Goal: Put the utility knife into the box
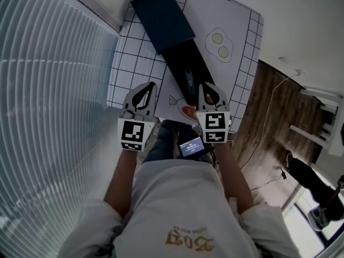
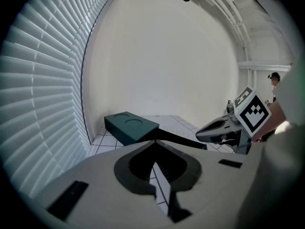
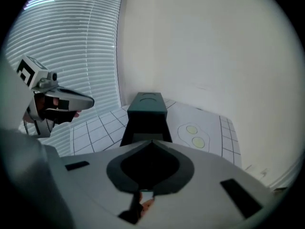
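- Head view alone shows the task's thing: the slim blue-grey utility knife (image 1: 189, 79) lies lengthwise inside the open black rectangular box tray (image 1: 178, 62). It sits toward the tray's near end, and neither gripper touches it.
- A dark teal rectangular box top (image 1: 161, 18) lies at the tray's far end, touching it.
- Left gripper view shows that teal top from the side, with two round outlines on its upper face. The tray is only a thin dark strip there, and the knife cannot be made out.
- Right gripper view looks along the tray, but that gripper's own jaws cover its near end, so the knife is hidden there too.
- The left gripper (image 1: 151, 87) has its jaw tips together with nothing between them.
- The right gripper (image 1: 207, 87) is likewise closed tip to tip and empty.
- The two grippers hang over the table's near edge, one at each side of the tray's near end and clear of it.
- A white mat with black grid lines (image 1: 126, 52) lies bare on both sides of the tray, with a fried-egg drawing (image 1: 219, 44) to the right.
- Window blinds (image 1: 54, 90) run close along the left side, and beyond the mat's right edge is a brown wooden floor (image 1: 269, 106).
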The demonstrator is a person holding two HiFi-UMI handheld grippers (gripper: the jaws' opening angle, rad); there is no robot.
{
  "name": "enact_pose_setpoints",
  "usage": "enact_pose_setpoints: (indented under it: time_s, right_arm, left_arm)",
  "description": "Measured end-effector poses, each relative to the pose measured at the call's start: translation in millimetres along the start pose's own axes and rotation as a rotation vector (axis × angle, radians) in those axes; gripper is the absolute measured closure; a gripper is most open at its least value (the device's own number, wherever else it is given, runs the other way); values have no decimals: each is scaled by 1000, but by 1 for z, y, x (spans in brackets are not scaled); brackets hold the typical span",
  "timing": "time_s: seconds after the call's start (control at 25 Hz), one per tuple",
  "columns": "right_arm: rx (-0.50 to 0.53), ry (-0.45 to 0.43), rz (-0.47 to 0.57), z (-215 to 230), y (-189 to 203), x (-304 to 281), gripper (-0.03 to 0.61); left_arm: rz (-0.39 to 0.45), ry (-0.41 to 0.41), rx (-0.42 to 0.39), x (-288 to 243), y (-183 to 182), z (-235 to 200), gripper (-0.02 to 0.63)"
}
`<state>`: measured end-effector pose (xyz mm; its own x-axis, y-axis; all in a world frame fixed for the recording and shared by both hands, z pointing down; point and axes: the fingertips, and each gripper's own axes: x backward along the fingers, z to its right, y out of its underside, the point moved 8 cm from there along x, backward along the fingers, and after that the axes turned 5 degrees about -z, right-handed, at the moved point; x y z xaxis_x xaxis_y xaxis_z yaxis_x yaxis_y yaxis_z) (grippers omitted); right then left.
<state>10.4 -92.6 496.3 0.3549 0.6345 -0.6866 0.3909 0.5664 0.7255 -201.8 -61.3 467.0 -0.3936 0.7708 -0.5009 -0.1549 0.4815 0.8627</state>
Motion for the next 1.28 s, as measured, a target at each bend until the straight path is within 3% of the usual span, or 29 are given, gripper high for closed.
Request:
enact_pose_setpoints:
  time_s: [0.44,0.8,0.96,1.28]
  right_arm:
    - [-137,94,286,34,-31,87,571]
    - [-145,153,447,53,-52,154,571]
    - [-153,183,495,59,-56,176,571]
    - [-165,202,530,55,-47,200,572]
  left_arm:
    - [141,6,-46,18,-59,27,607]
    - [322,25,-88,42,-122,53,607]
    - [389,30,-116,54,-146,65,607]
    - [418,47,-138,67,-156,82,607]
